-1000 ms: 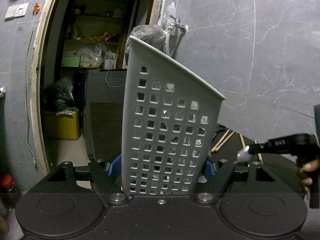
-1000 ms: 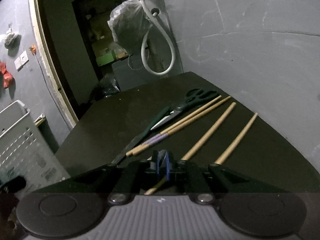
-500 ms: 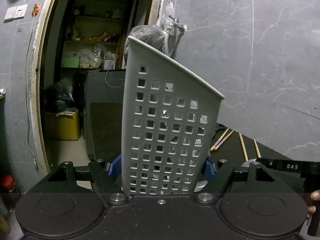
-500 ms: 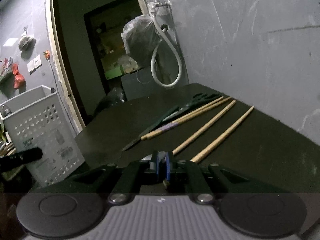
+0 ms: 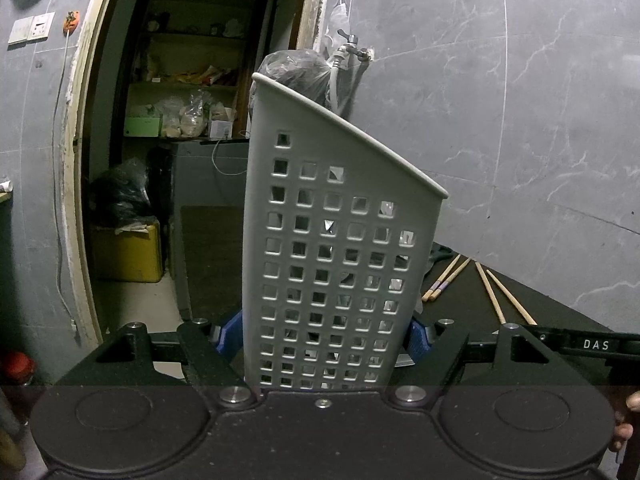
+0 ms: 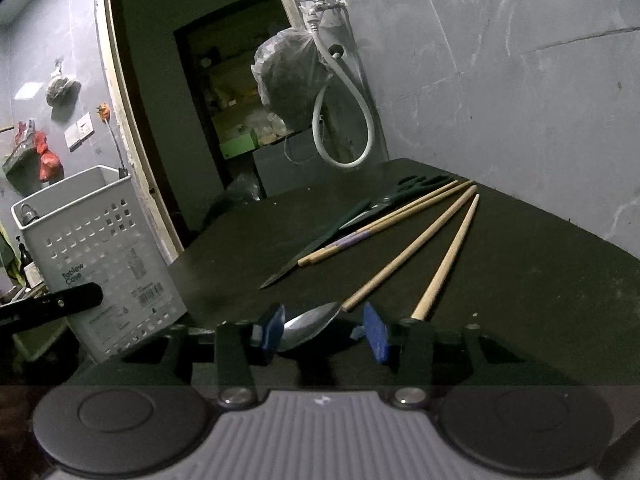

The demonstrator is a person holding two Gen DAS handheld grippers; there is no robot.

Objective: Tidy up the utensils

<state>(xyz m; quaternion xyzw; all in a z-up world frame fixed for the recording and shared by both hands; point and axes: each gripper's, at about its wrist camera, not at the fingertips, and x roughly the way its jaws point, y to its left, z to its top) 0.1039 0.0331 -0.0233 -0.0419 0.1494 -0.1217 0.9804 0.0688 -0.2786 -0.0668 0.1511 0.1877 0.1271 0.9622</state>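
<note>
A dark doorway (image 5: 192, 140) opens onto cluttered wooden pantry shelves (image 5: 188, 80). A yellow plastic box (image 5: 126, 252) sits on the floor inside. Beyond the tabletop's far edge, a knotted clear plastic bag (image 6: 290, 76) and a looped white hose (image 6: 344, 120) hang from a metal wall tap (image 6: 320, 10) on the grey marble-tiled wall (image 5: 540, 120).

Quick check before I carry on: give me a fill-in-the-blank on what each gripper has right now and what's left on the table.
1. The left gripper is shut on the white ____.
2. A metal ____ lies between the right gripper's open jaws.
3. Loose wooden chopsticks on the dark table number ____.
4. Beside them lie dark-handled ____.

Missing words: basket; spoon; four; scissors
</note>
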